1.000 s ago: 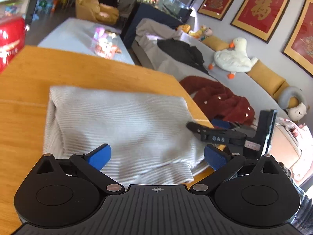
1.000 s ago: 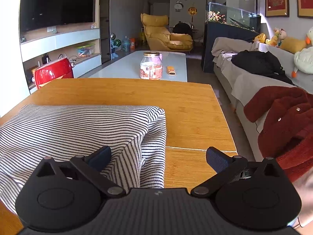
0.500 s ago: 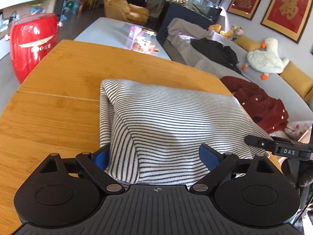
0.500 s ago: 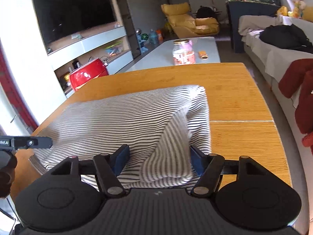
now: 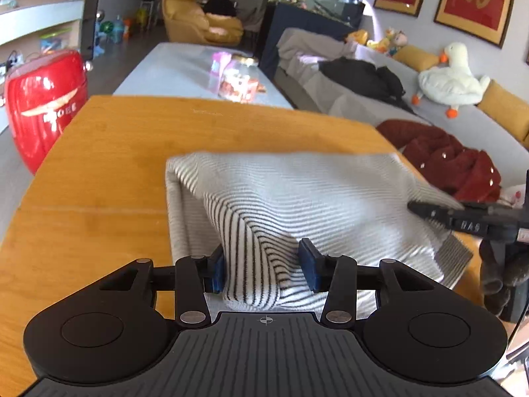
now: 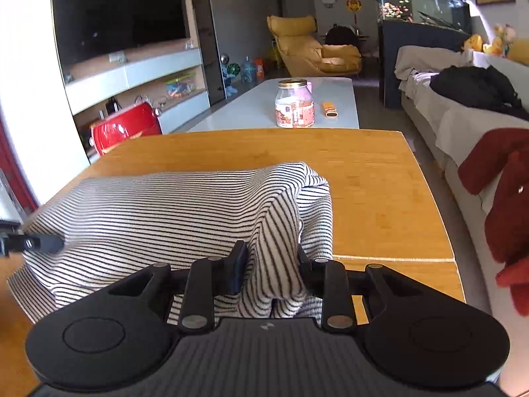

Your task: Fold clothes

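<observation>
wooden table point(image 5: 99, 172) | striped garment point(image 5: 297, 198) bunched between both closing tongs

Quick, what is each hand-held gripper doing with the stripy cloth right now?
Left hand-held gripper: jaws closing, pinching a bunched fold of the striped garment.
Right hand-held gripper: jaws closing, pinching its own fold of the same garment.

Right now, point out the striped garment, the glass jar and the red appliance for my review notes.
striped garment point(image 6: 158, 211): right wrist view, on its flat upper layer.
glass jar point(image 6: 294, 106): right wrist view, on its labelled body, on the pale far table.
red appliance point(image 5: 43, 106): left wrist view, on its rounded side above the lettering.
</observation>
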A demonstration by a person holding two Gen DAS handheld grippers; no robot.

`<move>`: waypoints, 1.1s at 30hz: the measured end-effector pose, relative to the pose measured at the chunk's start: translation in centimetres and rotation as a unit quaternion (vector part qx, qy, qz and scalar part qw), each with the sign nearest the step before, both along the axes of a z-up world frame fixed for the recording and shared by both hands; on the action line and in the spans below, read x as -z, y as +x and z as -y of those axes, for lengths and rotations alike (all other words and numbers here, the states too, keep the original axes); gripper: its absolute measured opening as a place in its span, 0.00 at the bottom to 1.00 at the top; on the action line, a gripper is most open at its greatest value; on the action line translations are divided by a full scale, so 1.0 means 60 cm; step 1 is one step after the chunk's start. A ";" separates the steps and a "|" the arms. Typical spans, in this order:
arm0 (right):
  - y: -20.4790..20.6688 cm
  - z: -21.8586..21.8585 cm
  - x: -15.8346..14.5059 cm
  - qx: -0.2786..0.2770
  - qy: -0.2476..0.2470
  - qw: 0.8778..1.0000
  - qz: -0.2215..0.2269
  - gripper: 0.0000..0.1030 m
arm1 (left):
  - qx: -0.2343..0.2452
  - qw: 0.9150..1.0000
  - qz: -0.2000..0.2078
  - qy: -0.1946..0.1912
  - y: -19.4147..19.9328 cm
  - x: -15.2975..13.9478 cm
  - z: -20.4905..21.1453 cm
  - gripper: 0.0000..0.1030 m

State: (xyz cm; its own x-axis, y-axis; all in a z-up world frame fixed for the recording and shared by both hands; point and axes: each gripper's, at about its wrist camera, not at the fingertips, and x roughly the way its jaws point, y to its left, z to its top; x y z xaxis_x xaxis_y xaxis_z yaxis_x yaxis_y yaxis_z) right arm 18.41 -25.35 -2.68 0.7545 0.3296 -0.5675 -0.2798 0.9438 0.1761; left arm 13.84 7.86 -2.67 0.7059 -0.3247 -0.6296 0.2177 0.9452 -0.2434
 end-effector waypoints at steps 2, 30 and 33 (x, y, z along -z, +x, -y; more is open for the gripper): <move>-0.013 0.011 -0.001 0.000 0.014 1.000 -0.006 0.27 | -0.002 1.000 0.004 -0.008 -0.012 0.004 -0.012 0.51; -0.039 -0.007 0.000 0.038 -0.084 0.996 -0.002 0.97 | 0.052 0.994 -0.026 -0.097 0.050 0.001 0.045 0.94; -0.060 -0.017 -0.003 0.014 -0.076 0.997 -0.010 0.97 | 0.036 0.995 -0.018 -0.090 0.076 0.000 0.038 0.94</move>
